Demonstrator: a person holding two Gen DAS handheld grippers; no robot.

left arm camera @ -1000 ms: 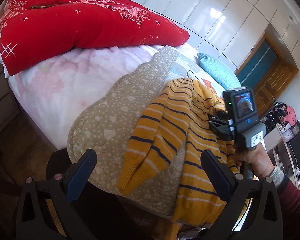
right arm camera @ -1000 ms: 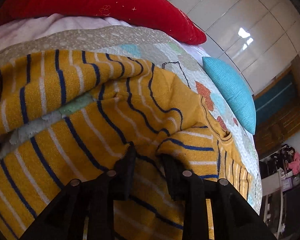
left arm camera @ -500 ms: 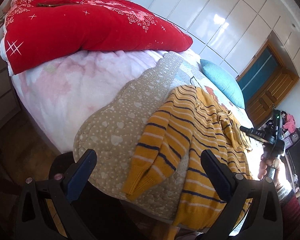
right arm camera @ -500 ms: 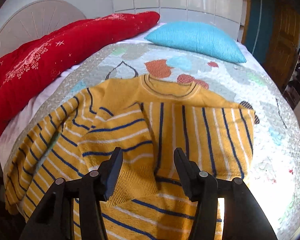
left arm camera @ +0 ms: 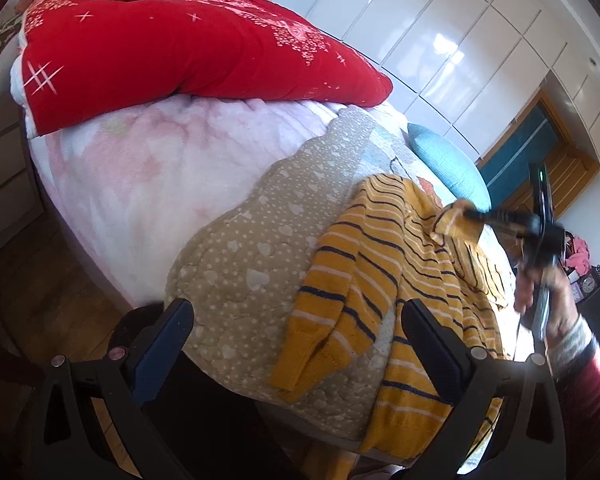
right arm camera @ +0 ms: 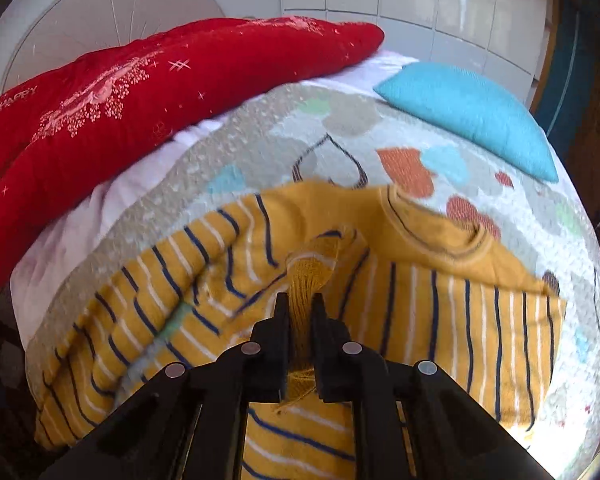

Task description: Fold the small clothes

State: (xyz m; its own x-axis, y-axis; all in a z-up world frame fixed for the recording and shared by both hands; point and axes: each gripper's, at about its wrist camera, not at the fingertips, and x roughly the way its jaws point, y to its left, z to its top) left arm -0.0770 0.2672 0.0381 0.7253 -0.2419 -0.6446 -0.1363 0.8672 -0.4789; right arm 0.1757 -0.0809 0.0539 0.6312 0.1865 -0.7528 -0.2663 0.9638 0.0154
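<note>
A yellow sweater [left arm camera: 384,272] with navy and white stripes lies on the bed, one sleeve hanging towards the near edge. It fills the lower half of the right wrist view [right arm camera: 440,304]. My right gripper [right arm camera: 300,304] is shut on a sleeve cuff [right arm camera: 312,268] and holds it lifted over the sweater's chest. It shows in the left wrist view [left arm camera: 466,216] at the right, gripping the cuff. My left gripper [left arm camera: 296,328] is open and empty, held back from the bed's near edge.
A beige heart-patterned quilt [left arm camera: 252,248] covers the bed over a pink blanket [left arm camera: 140,160]. A red quilt [left arm camera: 172,48] lies at the head. A blue pillow [right arm camera: 468,116] lies at the far side. White wardrobes [left arm camera: 460,40] stand behind.
My right gripper was open over the sweater half a second ago; now it has shut on the sleeve cuff and lifted it. My left gripper stays open, drawn back slightly.
</note>
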